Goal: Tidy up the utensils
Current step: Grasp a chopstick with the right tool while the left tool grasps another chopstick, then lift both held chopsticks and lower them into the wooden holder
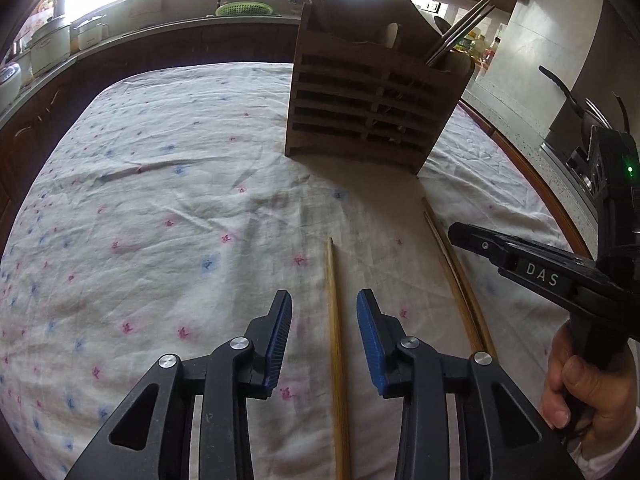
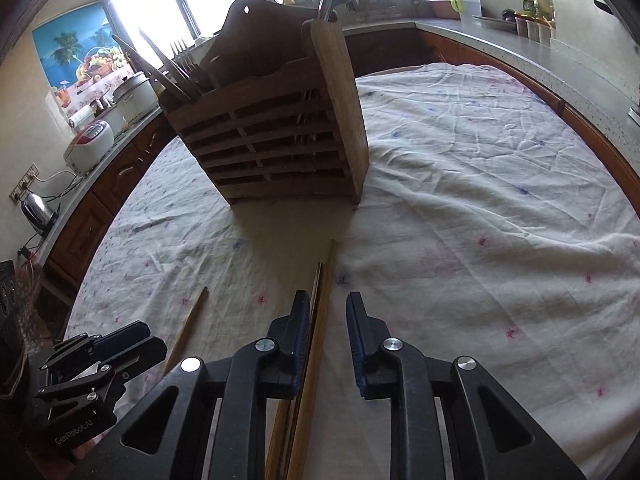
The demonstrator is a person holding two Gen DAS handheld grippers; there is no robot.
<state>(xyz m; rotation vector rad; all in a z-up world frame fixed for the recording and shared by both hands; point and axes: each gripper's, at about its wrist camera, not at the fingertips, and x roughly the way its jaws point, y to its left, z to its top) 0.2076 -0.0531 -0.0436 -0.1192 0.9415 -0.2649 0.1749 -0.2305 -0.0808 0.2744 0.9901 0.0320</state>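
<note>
A slatted wooden utensil holder (image 1: 368, 112) (image 2: 280, 140) stands on the cloth-covered table, with forks, chopsticks and a spoon sticking out of it. A single light chopstick (image 1: 335, 320) (image 2: 191, 320) lies between the blue pads of my left gripper (image 1: 324, 300); there is a gap on both sides, so it is open. A pair of chopsticks (image 2: 318, 332) (image 1: 450, 264) lies between the pads of my right gripper (image 2: 328, 300). The left pad is close against them and the right pad stands apart. Each gripper also shows in the other's view: the right gripper (image 1: 456, 234), the left gripper (image 2: 154, 338).
A white flowered tablecloth (image 1: 160, 200) covers the round table. A kitchen counter (image 2: 500, 44) runs around it with rice cookers (image 2: 90, 144), a kettle (image 2: 36, 208), bottles and a pan (image 1: 568, 104). A person's hand (image 1: 580, 392) holds the right gripper's handle.
</note>
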